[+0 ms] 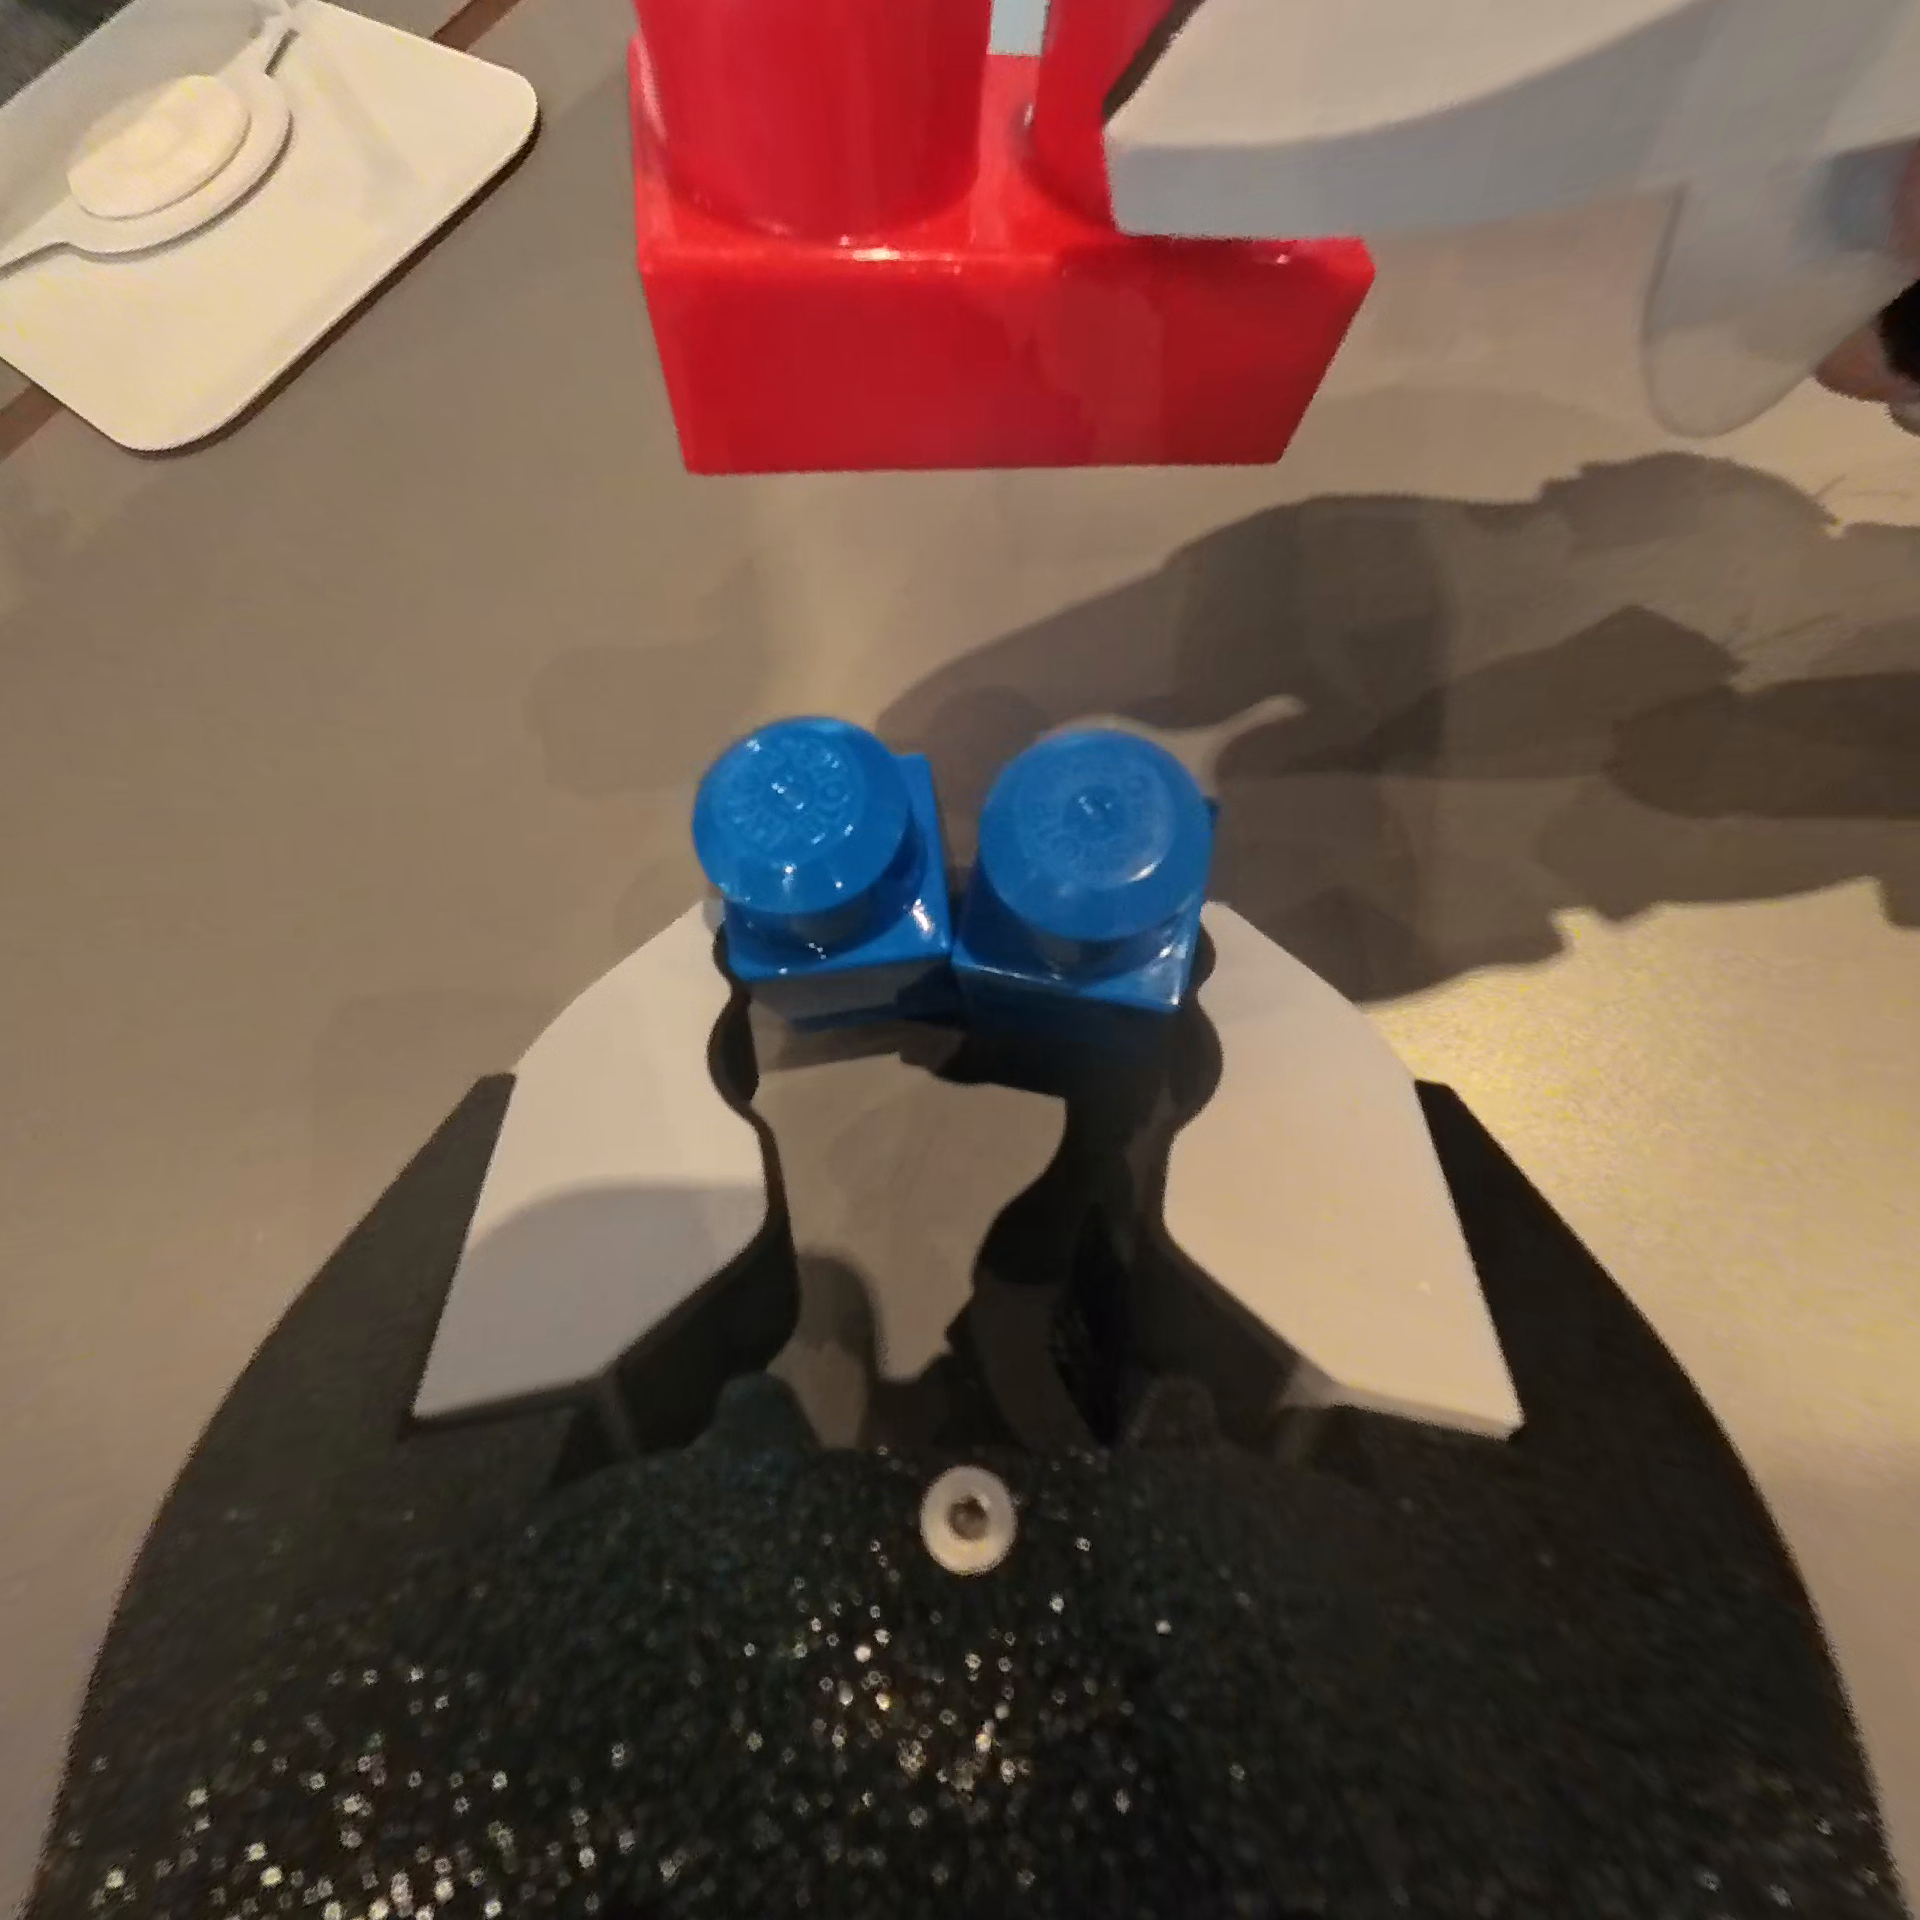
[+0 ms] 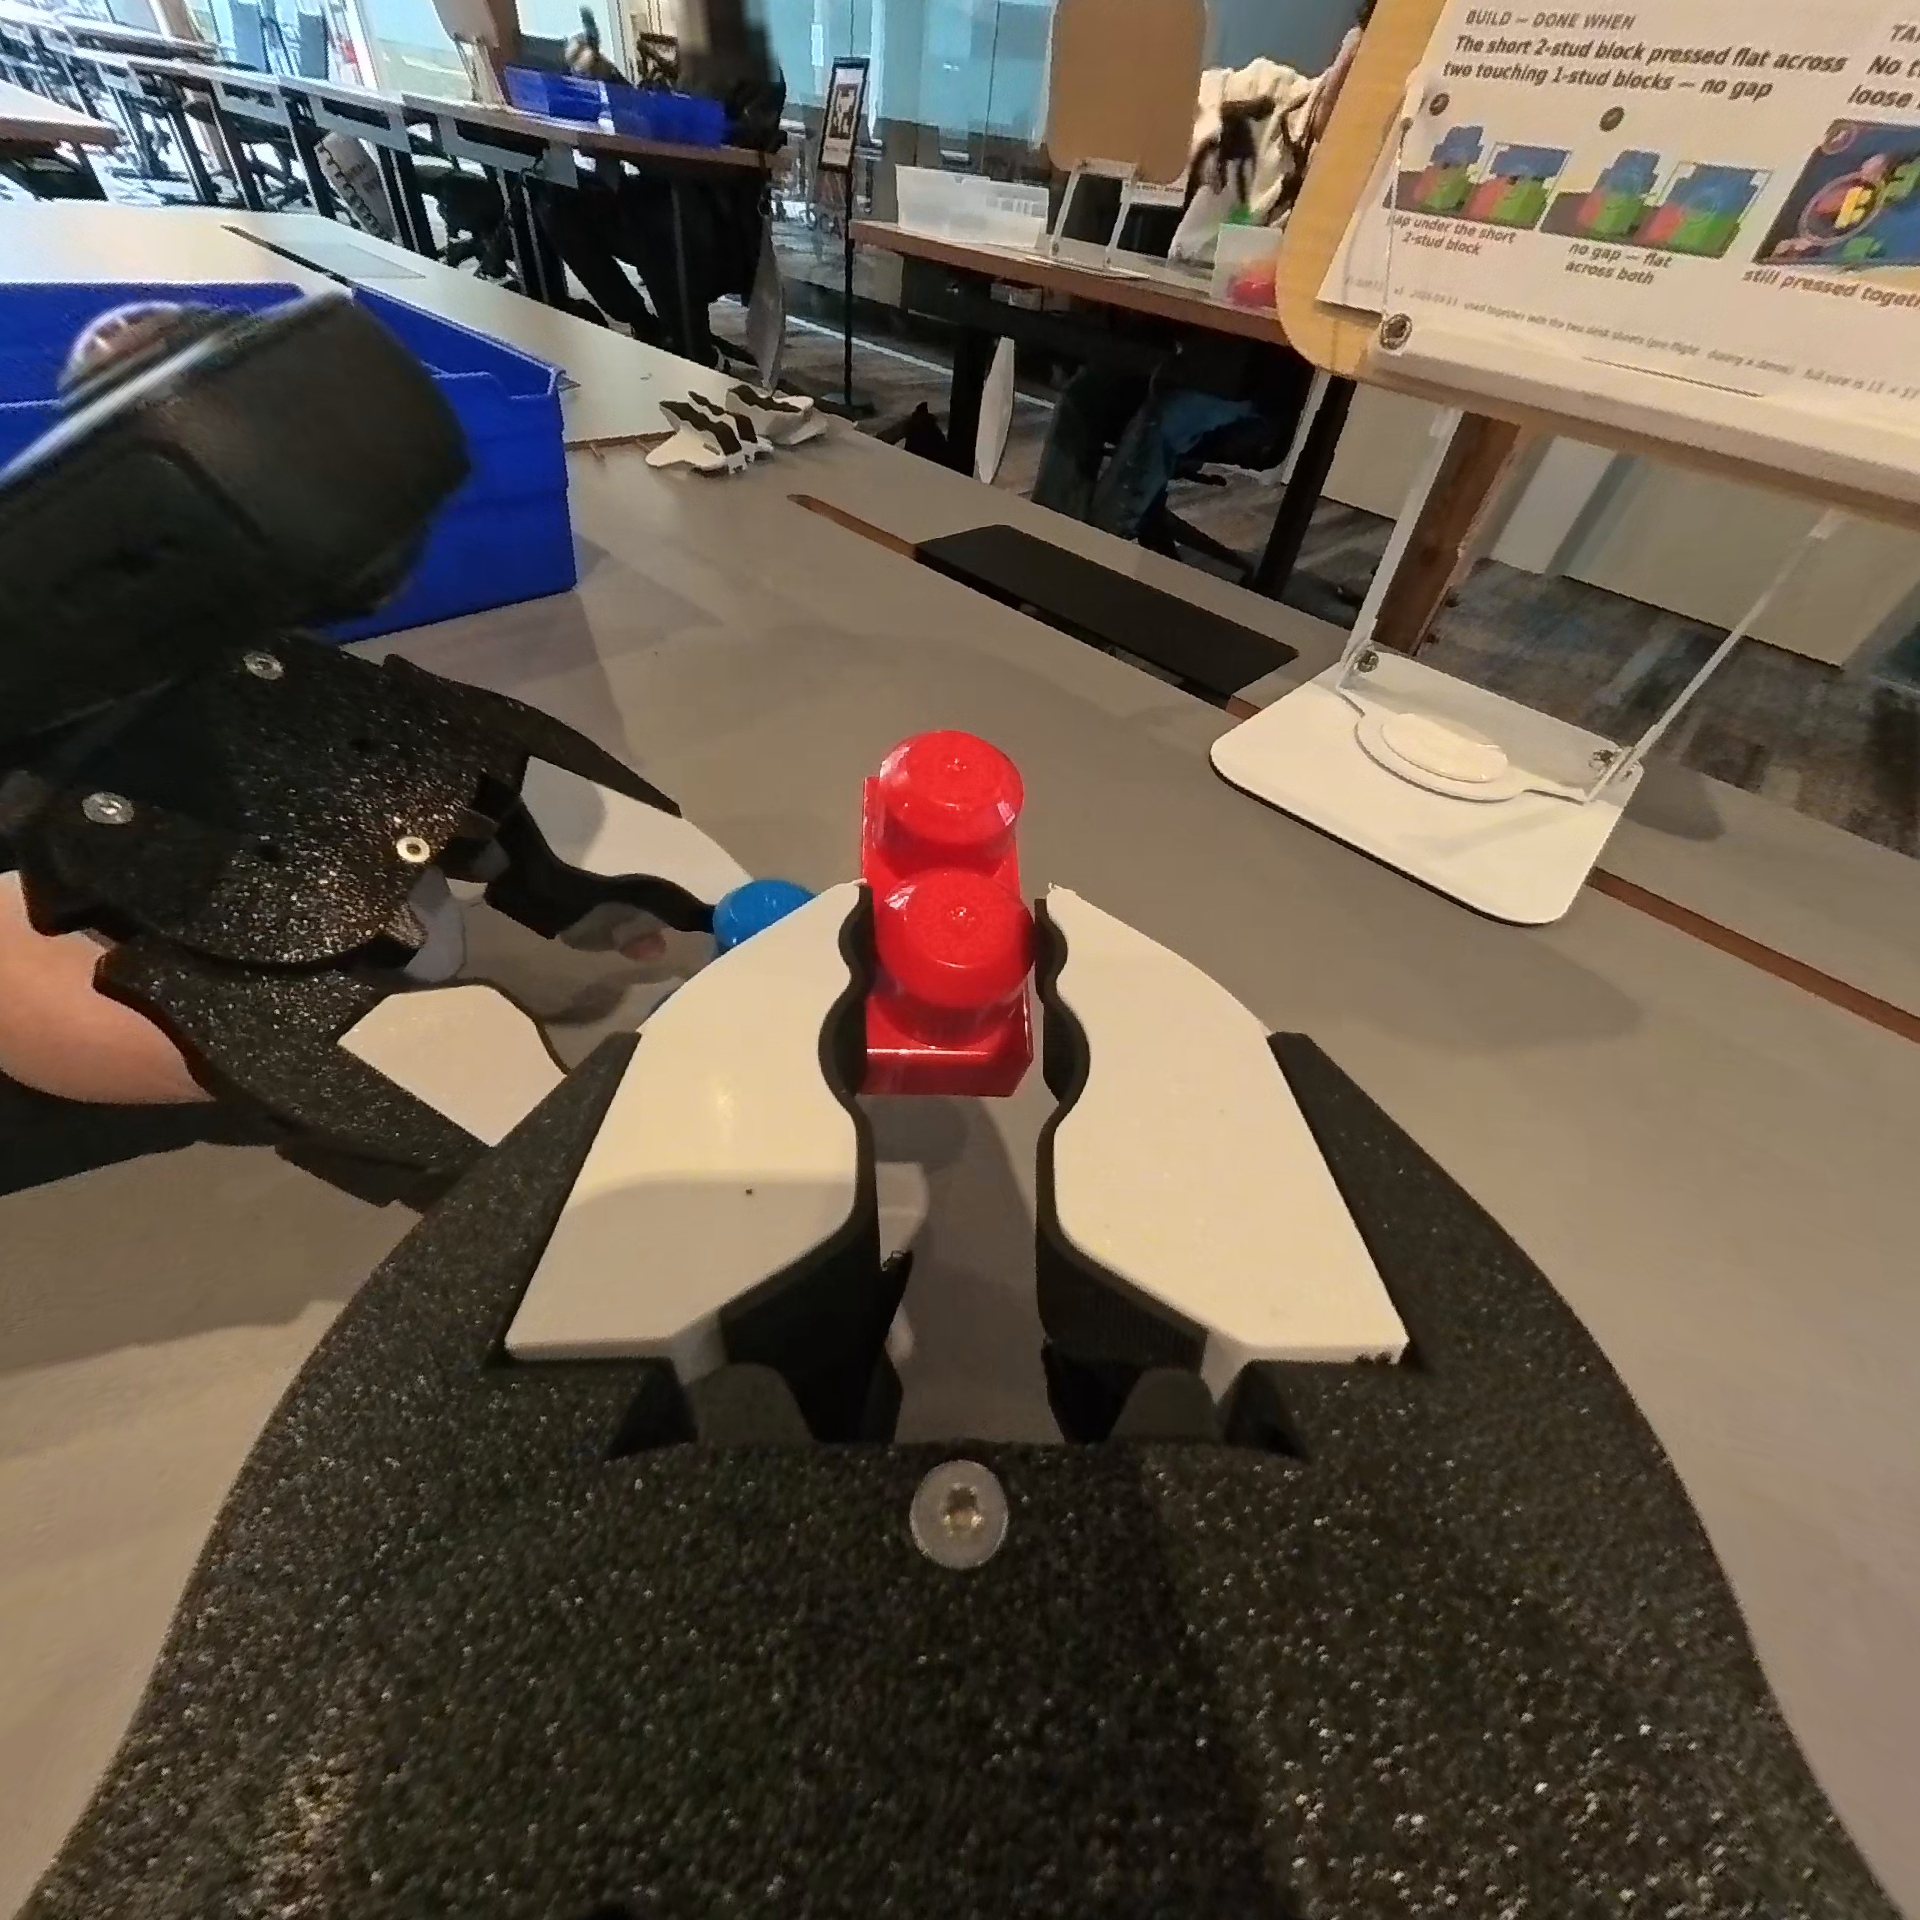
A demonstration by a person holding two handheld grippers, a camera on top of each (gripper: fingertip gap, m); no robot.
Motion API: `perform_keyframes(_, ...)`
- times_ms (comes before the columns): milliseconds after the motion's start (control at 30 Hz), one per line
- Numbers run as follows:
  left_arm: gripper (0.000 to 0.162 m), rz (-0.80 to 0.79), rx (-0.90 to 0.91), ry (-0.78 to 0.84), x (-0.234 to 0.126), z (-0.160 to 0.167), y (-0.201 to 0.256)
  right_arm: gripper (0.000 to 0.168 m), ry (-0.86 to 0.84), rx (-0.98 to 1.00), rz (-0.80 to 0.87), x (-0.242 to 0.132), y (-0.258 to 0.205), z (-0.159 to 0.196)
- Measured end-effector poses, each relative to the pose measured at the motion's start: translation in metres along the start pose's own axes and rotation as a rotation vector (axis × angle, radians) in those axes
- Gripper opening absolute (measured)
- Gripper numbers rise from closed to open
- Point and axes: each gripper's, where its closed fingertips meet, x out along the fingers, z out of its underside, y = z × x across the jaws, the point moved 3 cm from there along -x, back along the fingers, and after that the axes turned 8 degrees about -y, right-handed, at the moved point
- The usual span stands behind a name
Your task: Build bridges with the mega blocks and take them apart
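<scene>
The left tool (image 1: 961,966) points steeply down at the grey surface (image 1: 312,727), pinching two blue blocks (image 1: 956,883) side by side, studs up. The right tool (image 2: 951,961), angled lower and forward, clamps a red block (image 2: 945,977) held just beyond them.

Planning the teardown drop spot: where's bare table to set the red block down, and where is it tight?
Bare grey table lies right of the right tongs, up to the white stand base. Another bare strip runs between the red block and the black mat. It is crowded on the left: left tongs hold the two blue blocks there.
</scene>
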Motion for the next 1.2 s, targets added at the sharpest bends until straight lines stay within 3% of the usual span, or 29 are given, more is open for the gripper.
perform_keyframes(500, 0.078, 0.039, 0.018, -0.003, -0.002, 0.003, 0.004, 0.029, 0.015, 0.007, 0.005, -0.002, 0.003, -0.002)
perform_keyframes(767, 0.078, 0.037, -0.042, 0.056, -0.028, 0.002, 0.004, 0.029, 0.029, 0.024, 0.002, -0.004, 0.007, -0.002)
perform_keyframes(1200, 0.078, 0.049, -0.078, -0.018, -0.056, 0.043, 0.033, 0.029, 0.034, 0.009, -0.043, -0.001, -0.003, -0.001)
